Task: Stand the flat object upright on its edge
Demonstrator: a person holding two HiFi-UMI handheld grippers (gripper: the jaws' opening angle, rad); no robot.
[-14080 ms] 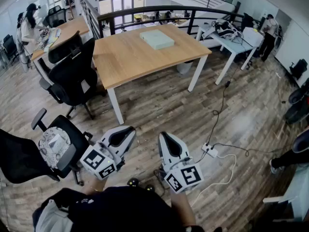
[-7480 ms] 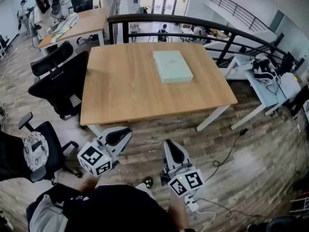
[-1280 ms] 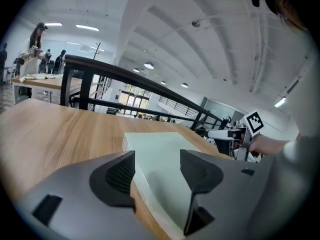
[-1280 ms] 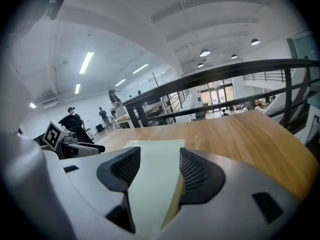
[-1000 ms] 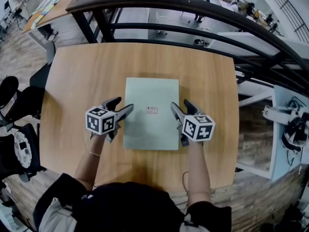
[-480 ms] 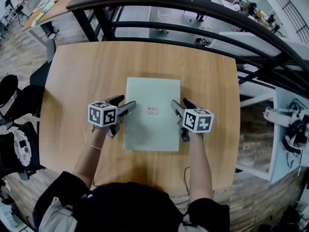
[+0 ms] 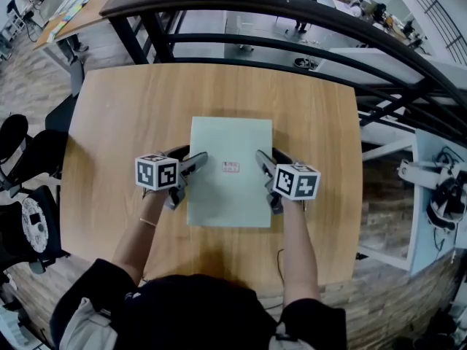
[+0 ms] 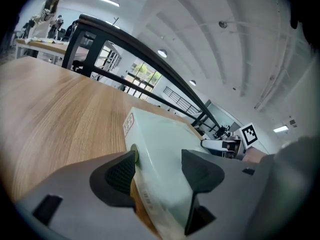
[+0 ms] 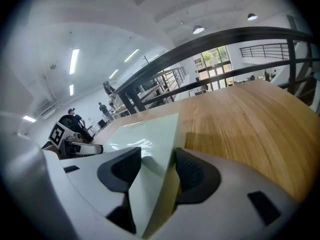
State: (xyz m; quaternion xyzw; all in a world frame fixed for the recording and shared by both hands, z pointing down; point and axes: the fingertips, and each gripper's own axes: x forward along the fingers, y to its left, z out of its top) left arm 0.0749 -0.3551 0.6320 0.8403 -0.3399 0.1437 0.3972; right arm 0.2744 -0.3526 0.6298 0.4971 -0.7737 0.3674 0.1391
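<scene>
Left tongs (image 7: 188,157) apart, right tongs (image 7: 268,155) just closing, each angled down astride the box (image 7: 230,203) edge
</scene>
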